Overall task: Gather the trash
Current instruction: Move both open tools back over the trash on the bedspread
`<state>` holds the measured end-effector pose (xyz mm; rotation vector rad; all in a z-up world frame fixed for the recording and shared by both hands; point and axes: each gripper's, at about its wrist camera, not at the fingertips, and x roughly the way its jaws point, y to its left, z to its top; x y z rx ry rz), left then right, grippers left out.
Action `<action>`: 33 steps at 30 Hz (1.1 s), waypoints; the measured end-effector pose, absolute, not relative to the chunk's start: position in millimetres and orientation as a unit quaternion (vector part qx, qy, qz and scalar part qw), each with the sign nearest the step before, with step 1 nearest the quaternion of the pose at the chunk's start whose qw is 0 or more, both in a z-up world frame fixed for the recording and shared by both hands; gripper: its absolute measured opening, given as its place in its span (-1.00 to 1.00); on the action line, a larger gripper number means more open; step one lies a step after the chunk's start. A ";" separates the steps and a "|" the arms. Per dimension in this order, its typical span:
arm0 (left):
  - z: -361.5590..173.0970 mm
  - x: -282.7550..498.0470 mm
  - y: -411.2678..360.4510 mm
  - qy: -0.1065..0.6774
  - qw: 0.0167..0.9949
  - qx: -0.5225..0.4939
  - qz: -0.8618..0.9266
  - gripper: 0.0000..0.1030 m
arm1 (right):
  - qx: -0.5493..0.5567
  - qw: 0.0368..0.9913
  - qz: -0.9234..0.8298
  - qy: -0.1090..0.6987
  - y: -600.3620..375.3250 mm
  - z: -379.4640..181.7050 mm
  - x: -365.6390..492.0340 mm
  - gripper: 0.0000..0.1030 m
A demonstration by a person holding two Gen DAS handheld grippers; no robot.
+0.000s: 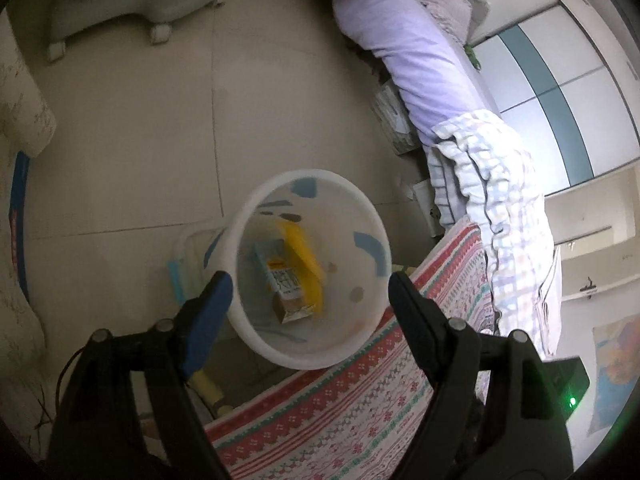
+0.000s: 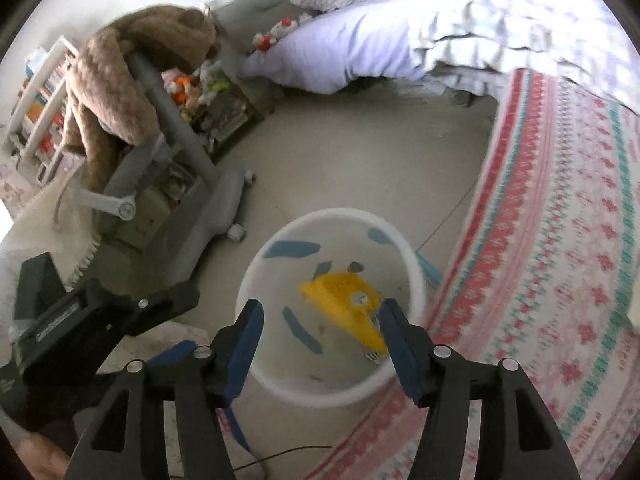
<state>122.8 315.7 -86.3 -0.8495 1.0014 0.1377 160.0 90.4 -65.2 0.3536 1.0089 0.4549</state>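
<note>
A white trash bin [image 1: 372,216] with blue patches stands on the tiled floor beside the bed. Inside it lie a yellow package [image 1: 304,256] and a small carton [image 1: 282,280]. My left gripper [image 1: 310,292] is open and empty, hovering over the bin's mouth. In the right wrist view the same bin [image 2: 280,232] holds the yellow package [image 2: 344,300]. My right gripper [image 2: 322,320] is open and empty above the bin. The left gripper's body [image 2: 80,312] shows at the left.
A bed with a red patterned cover [image 1: 360,400] and lilac bedding [image 1: 416,52] lies to the right; the cover [image 2: 560,240] also fills the right view. A grey wheeled stand [image 2: 208,216] with a brown blanket [image 2: 120,72] stands left. A plastic container [image 1: 188,256] sits by the bin.
</note>
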 end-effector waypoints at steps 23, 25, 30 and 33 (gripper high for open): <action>-35.5 128.3 3.5 0.455 0.856 -0.002 -0.246 0.56 | 0.216 0.885 -0.073 0.406 -286.1 2.9 -0.4 0.44; -46.0 130.9 -25.9 0.453 0.851 0.062 -0.259 0.56 | 0.246 0.871 -0.093 0.416 -311.4 -10.0 -5.9 0.44; -66.6 139.8 -66.4 0.462 0.840 0.129 -0.254 0.56 | 0.288 0.862 -0.086 0.408 -336.4 -12.5 -0.8 0.44; -77.2 146.5 -82.9 0.459 0.841 0.154 -0.242 0.37 | 0.283 0.861 -0.091 0.412 -335.9 -13.0 1.8 0.44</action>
